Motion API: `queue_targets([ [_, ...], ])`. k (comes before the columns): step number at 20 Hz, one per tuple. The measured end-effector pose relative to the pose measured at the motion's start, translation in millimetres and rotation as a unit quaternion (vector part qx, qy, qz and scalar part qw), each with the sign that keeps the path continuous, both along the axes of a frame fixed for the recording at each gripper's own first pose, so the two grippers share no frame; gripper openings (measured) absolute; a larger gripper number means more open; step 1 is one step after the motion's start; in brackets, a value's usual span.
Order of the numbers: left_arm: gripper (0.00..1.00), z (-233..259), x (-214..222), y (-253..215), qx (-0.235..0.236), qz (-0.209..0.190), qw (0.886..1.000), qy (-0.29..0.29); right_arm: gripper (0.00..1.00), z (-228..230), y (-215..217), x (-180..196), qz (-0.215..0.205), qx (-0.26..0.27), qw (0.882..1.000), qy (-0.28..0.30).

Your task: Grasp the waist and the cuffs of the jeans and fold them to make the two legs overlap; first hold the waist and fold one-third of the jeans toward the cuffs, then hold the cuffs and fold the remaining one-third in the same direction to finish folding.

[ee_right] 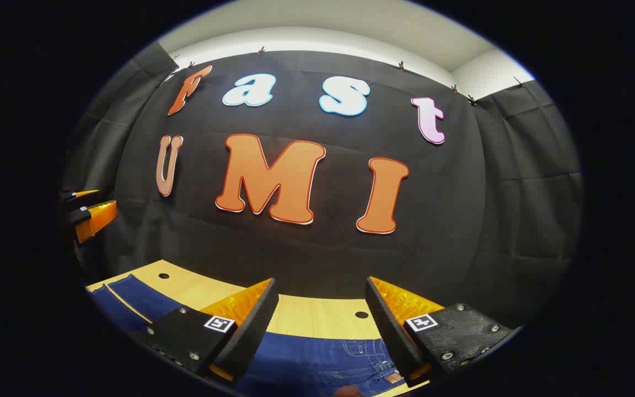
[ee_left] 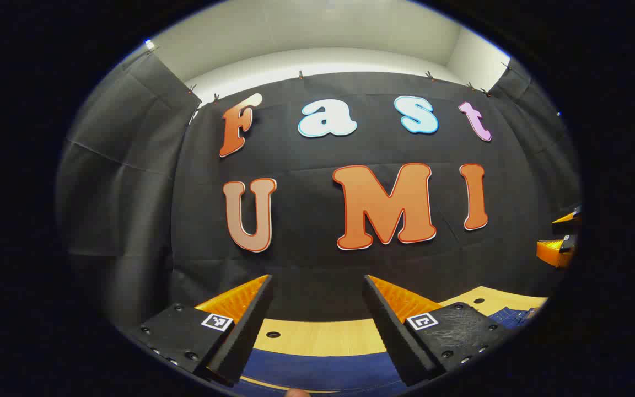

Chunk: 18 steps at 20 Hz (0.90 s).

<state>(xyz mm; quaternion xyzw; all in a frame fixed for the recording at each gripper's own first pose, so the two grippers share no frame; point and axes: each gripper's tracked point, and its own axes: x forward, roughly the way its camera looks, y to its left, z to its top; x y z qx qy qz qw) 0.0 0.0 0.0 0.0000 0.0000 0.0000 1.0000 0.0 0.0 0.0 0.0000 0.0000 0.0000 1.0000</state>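
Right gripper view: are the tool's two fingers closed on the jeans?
No: the right tool stands open above the jeans, with the wooden table showing in the gap between its fingers.

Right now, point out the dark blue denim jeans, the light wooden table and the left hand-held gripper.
Dark blue denim jeans [ee_right: 323, 355]: right gripper view, pocket stitching area.
Light wooden table [ee_left: 317, 336]: left gripper view, bare top between the fingers.
Left hand-held gripper [ee_left: 317, 325]: left gripper view, midway between fingertips.

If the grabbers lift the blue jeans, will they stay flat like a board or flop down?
Probably flop: the jeans are soft cloth lying flat on the wooden table. They likely won't roll or tip. Stitched denim near the waist looks thick, so the open right gripper may feel some weight.
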Motion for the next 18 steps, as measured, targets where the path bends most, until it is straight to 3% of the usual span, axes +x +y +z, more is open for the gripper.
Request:
queue_targets([
  [1,0.98,-1,0,2,-0.001,0.001,1.0,0.002,0.97,-1,2,1,0.002,0.0,1.0,0.002],
  [2,1.0,-5,1,4,0.0,0.001,1.0,0.005,0.94,-3,3,3,0.003,0.001,1.0,0.004],
  [3,0.98,-7,2,6,0.002,0.003,1.0,0.009,0.97,-3,4,6,0.006,0.001,1.0,0.004],
  [18,0.98,-26,-2,28,0.005,0.016,0.999,0.035,0.97,-17,6,19,0.006,0.009,1.0,0.018],
])
